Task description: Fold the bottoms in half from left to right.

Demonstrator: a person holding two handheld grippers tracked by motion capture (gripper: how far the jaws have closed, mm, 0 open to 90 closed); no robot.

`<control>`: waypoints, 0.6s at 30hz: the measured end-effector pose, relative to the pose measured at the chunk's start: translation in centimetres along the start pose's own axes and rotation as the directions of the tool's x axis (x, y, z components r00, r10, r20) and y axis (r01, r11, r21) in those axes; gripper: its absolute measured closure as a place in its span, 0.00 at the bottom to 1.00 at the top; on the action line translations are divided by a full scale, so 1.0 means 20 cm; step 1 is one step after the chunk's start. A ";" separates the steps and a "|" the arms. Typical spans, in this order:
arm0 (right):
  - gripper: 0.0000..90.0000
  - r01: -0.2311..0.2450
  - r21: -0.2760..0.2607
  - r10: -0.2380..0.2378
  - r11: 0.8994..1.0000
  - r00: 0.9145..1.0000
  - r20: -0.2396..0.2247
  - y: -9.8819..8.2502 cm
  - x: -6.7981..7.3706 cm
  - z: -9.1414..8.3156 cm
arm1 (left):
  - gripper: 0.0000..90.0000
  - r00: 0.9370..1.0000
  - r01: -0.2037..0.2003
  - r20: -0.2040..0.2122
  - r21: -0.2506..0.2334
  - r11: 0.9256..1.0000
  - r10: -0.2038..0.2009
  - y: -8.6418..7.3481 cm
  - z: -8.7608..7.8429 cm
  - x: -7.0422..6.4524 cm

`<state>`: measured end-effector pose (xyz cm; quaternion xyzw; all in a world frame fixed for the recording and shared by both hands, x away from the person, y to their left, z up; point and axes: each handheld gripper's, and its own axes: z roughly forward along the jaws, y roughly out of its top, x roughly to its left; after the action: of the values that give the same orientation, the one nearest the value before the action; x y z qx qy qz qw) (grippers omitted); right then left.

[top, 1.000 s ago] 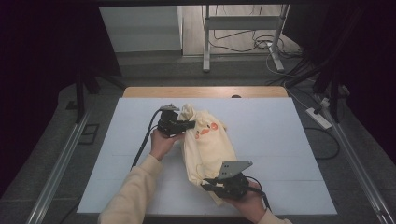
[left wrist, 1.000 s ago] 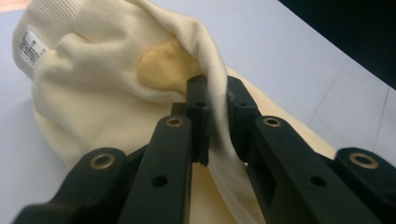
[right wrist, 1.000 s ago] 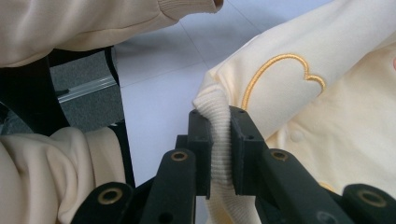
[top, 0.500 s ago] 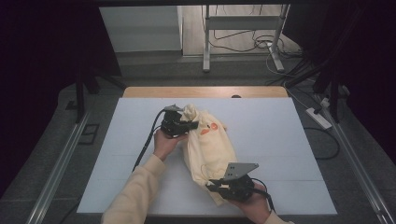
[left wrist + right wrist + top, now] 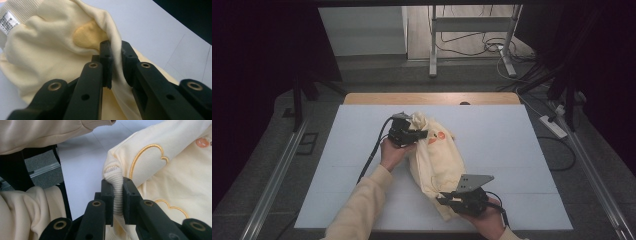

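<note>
A pale yellow sweatshirt (image 5: 438, 159) with orange embroidery lies bunched on the white table (image 5: 512, 140), stretched between both grippers. My left gripper (image 5: 421, 133) is at its far end, shut on a fold of the fabric (image 5: 116, 67) near the collar with its white label (image 5: 7, 22). My right gripper (image 5: 443, 200) is near the front edge, shut on the ribbed hem (image 5: 116, 192), beside an embroidered cloud outline (image 5: 147, 155).
The table's wooden far edge (image 5: 432, 98) borders dark floor with cables and a metal stand (image 5: 472, 35). A power strip (image 5: 553, 126) lies on the floor to the right. A cream sleeve (image 5: 362, 205) comes in from the bottom left.
The right gripper has drawn the hem nearer the front edge and slightly right, stretching the sweatshirt longer. The left gripper has stayed near the collar end.
</note>
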<state>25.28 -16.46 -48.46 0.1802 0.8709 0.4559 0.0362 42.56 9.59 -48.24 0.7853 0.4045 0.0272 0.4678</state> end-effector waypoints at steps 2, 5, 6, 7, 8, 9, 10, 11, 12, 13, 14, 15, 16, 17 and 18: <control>0.90 -0.005 -0.004 0.005 1.000 1.000 0.002 0.00 0.00 -0.01 | 0.90 1.000 -0.002 0.001 0.000 1.000 0.002 0.01 0.00 -0.01; 0.90 -0.008 -0.006 0.008 1.000 1.000 0.006 -0.01 0.00 -0.02 | 0.90 1.000 -0.004 0.002 -0.002 1.000 0.004 0.01 0.01 -0.02; 0.90 -0.008 -0.006 0.008 1.000 1.000 0.010 -0.01 -0.01 -0.03 | 0.90 1.000 -0.005 0.000 0.000 1.000 0.005 0.02 0.01 -0.02; 0.90 -0.010 -0.006 0.010 1.000 1.000 0.011 -0.01 -0.01 -0.03 | 0.90 1.000 -0.008 0.002 -0.001 1.000 0.008 0.02 0.02 -0.02; 0.90 -0.013 -0.007 0.013 1.000 1.000 0.014 -0.01 -0.01 -0.04 | 0.90 1.000 -0.008 0.000 -0.001 1.000 0.008 0.02 0.02 -0.02; 0.90 -0.016 -0.008 0.016 1.000 1.000 0.017 -0.01 -0.01 -0.04 | 0.90 1.000 -0.007 0.000 -0.001 1.000 0.007 0.02 0.03 -0.02; 0.90 -0.018 -0.009 0.018 1.000 1.000 0.021 -0.02 -0.02 -0.05 | 0.90 1.000 -0.007 0.000 0.000 1.000 0.007 0.02 0.03 -0.02; 0.90 -0.023 -0.007 0.023 1.000 0.999 0.024 -0.02 -0.02 -0.06 | 0.90 1.000 -0.005 0.000 0.001 1.000 0.005 0.02 0.04 -0.02; 0.90 -0.026 -0.007 0.027 1.000 0.999 0.027 -0.03 -0.03 -0.06 | 0.90 1.000 -0.004 0.000 0.001 1.000 0.004 0.02 0.04 -0.02; 0.90 -0.034 -0.008 0.034 0.999 0.999 0.027 -0.03 -0.03 -0.06 | 0.90 1.000 -0.002 0.001 0.003 1.000 0.002 0.02 0.05 -0.02; 0.90 -0.039 -0.007 0.039 0.999 0.999 0.031 -0.04 -0.04 -0.07 | 0.90 1.000 0.001 0.001 0.000 1.000 -0.001 0.02 0.06 -0.02; 0.90 -0.046 -0.006 0.046 0.999 0.998 0.030 -0.05 -0.04 -0.07 | 0.90 1.000 0.001 0.001 0.002 1.000 -0.001 0.02 0.06 -0.03; 0.90 -0.048 -0.004 0.048 0.999 0.998 0.032 -0.05 -0.04 -0.07 | 0.90 1.000 0.000 0.001 0.003 1.000 0.000 0.03 0.07 -0.03; 0.90 -0.051 -0.003 0.051 0.999 0.998 0.034 -0.06 -0.05 -0.07 | 0.90 1.000 0.000 0.000 0.003 1.000 0.000 0.03 0.07 -0.03; 0.90 -0.055 -0.002 0.055 0.998 0.998 0.035 -0.06 -0.05 -0.08 | 0.90 1.000 -0.001 -0.002 0.005 1.000 0.001 0.03 0.08 -0.03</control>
<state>25.52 -18.61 -48.63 0.2119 0.8646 0.4540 0.0391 43.13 7.96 -48.47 0.7867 0.4044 0.0272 0.4657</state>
